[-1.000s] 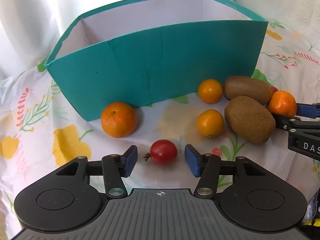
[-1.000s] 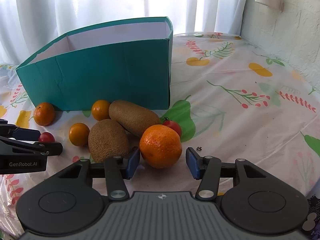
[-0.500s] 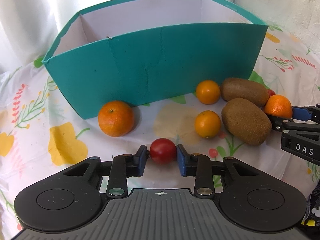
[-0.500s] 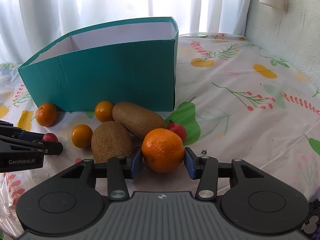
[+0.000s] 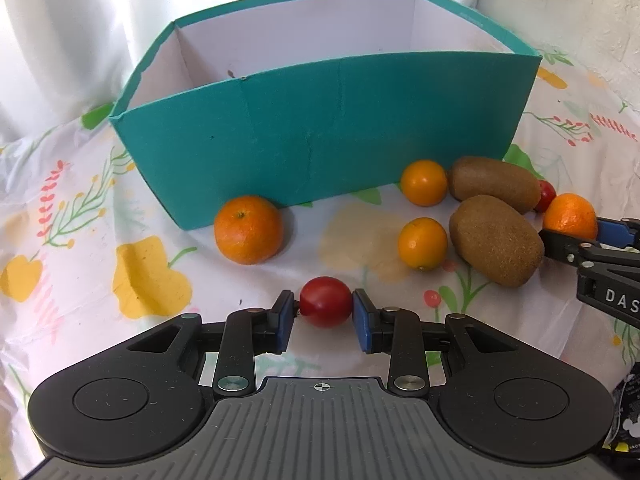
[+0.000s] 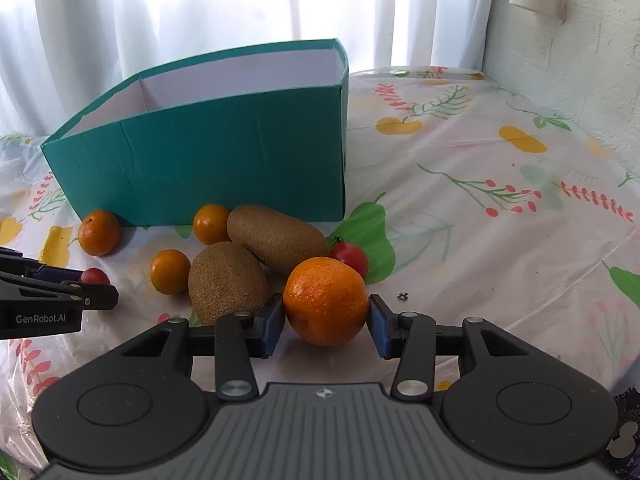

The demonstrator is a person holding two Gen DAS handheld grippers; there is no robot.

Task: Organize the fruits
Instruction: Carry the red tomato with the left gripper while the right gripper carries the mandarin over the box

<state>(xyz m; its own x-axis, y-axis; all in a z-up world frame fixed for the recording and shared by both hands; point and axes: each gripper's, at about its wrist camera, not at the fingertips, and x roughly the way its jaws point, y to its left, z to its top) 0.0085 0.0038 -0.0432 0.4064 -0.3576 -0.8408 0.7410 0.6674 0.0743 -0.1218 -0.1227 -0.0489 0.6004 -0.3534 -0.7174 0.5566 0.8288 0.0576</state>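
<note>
Pinching tomato [image 5: 326, 301], left gripper [image 5: 325, 314] angled down (tablecloth contact unclear)

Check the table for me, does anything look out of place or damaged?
Every fruit sits on the tablecloth outside the teal box, whose visible inside looks empty. The box's front wall is creased and bowed. Nothing is spilled.

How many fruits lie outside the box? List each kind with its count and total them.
Oranges: 4
Kiwis: 2
Tomatoes: 2
Total: 8
</note>
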